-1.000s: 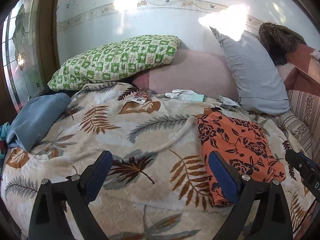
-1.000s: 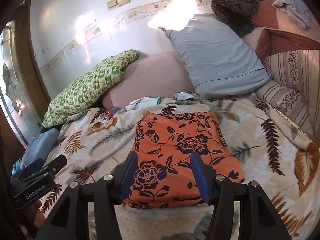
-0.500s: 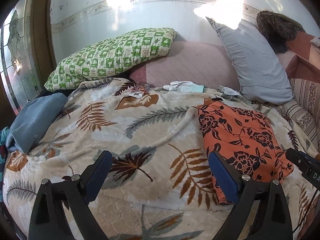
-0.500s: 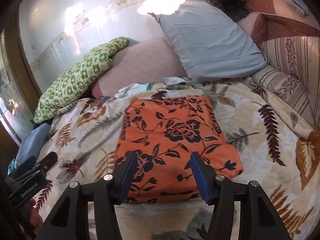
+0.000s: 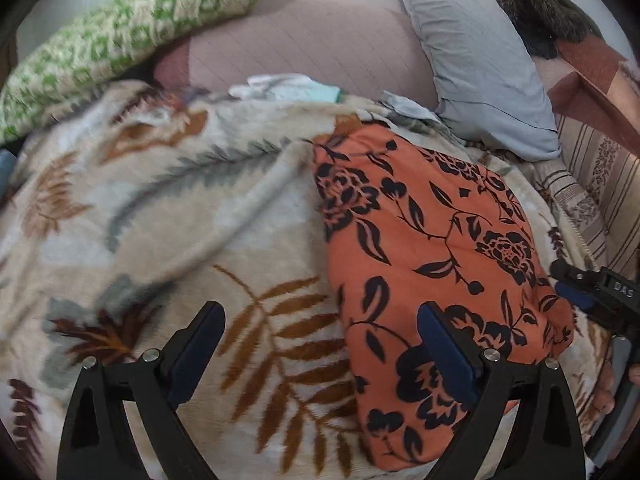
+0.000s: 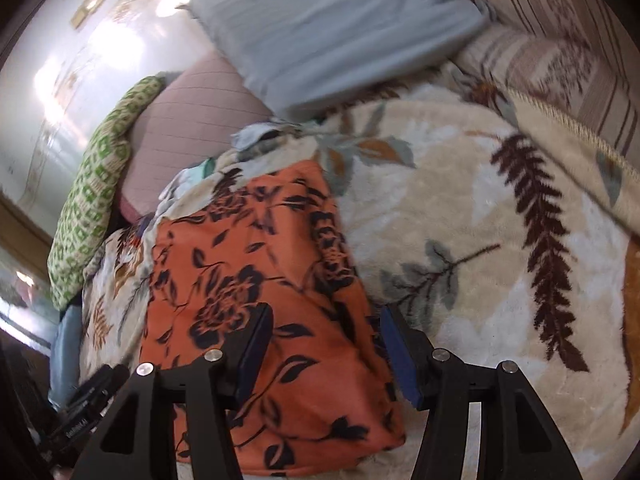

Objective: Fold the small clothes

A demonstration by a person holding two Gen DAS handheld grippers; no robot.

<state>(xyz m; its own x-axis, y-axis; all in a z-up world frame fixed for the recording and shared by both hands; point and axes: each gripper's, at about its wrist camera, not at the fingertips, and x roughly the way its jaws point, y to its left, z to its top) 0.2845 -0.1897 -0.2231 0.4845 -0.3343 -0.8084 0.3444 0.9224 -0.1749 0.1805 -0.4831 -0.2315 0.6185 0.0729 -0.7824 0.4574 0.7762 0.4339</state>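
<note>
An orange cloth (image 5: 436, 248) with a black flower print lies folded flat on a cream blanket (image 5: 168, 208) patterned with brown and grey leaves. The left gripper (image 5: 320, 340) hangs low over the near end of the bed with its jaws spread wide: its left finger is above bare blanket, its right finger above the near left part of the cloth, and nothing sits between them. The right gripper (image 6: 324, 344) also has its jaws apart and straddles the right edge of the orange cloth (image 6: 256, 280); its left finger is over the fabric, its right finger over the blanket (image 6: 480, 208) just beside that edge. The right wrist view is blurred, so whether either pad touches the cloth cannot be told. In the left wrist view the right gripper's black body shows at the far right edge, next to the cloth's near right corner. At the head of the bed a green checked pillow (image 5: 120, 32) leans on the left and a pale blue pillow (image 5: 480, 60) on the right, with a few small light garments (image 5: 284, 86) lying between them at the blanket's far edge
</note>
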